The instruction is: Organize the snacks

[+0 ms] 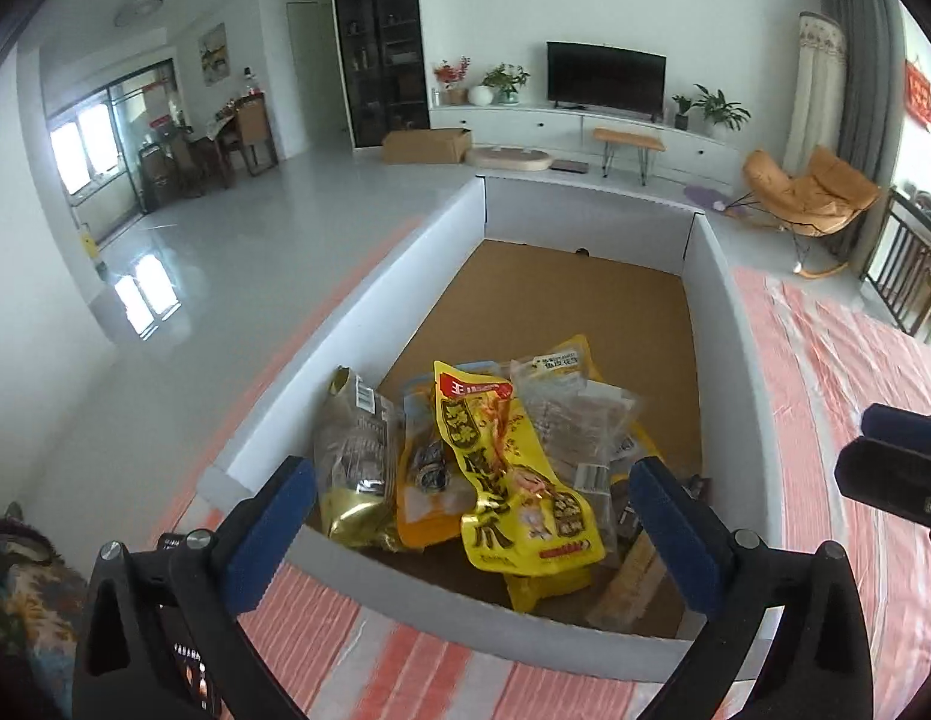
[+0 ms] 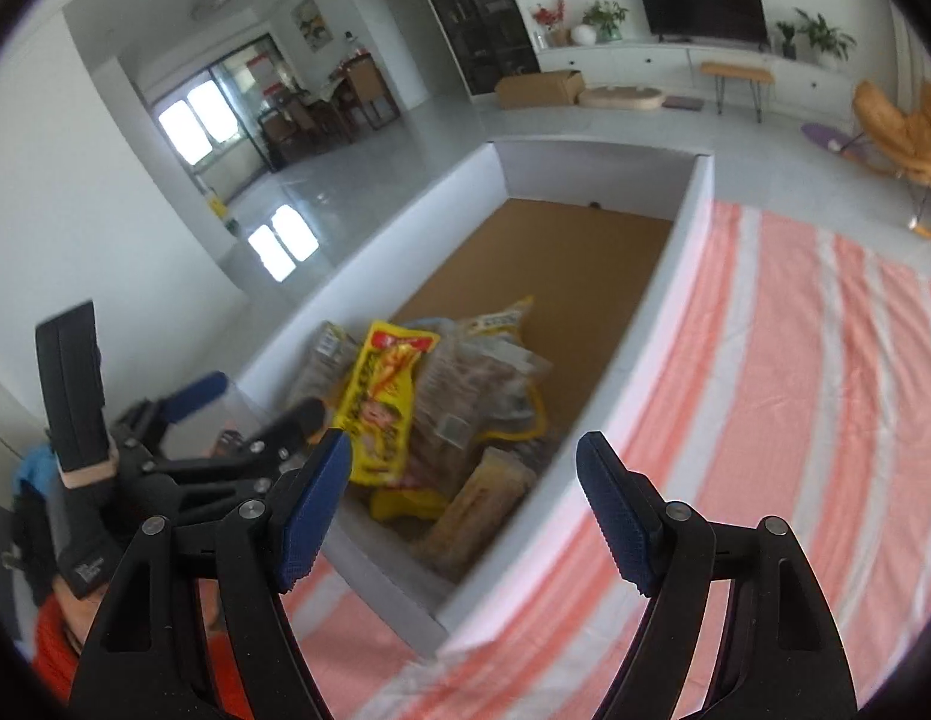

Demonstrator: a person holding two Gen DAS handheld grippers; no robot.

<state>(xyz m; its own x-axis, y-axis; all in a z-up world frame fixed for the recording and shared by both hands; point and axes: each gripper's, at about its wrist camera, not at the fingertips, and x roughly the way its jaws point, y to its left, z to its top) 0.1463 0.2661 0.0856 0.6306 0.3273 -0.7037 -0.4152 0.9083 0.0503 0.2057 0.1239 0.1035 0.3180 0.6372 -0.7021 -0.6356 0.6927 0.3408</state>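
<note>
A white cardboard box (image 1: 357,306) (image 2: 639,372) with a brown floor sits on a striped cloth. Several snack packs are heaped in its near end, topped by a yellow pack (image 1: 513,468) (image 2: 381,402); a gold pack (image 1: 354,462) leans at the left, a clear pack (image 1: 573,414) lies behind. My left gripper (image 1: 474,507) hovers over the near wall with its jaws wide apart and nothing touching the pads; it also appears as the left gripper (image 2: 255,402) in the right wrist view. My right gripper (image 2: 465,498) stands open and empty above the box's near corner, its tip showing as the right gripper (image 1: 891,456).
The pink-and-white striped cloth (image 1: 855,396) (image 2: 795,372) spreads to the right of the box. Beyond lie a glossy floor, a brown carton (image 1: 426,145), a TV unit and an orange chair (image 1: 807,192). A gloved hand (image 2: 93,516) holds the left gripper.
</note>
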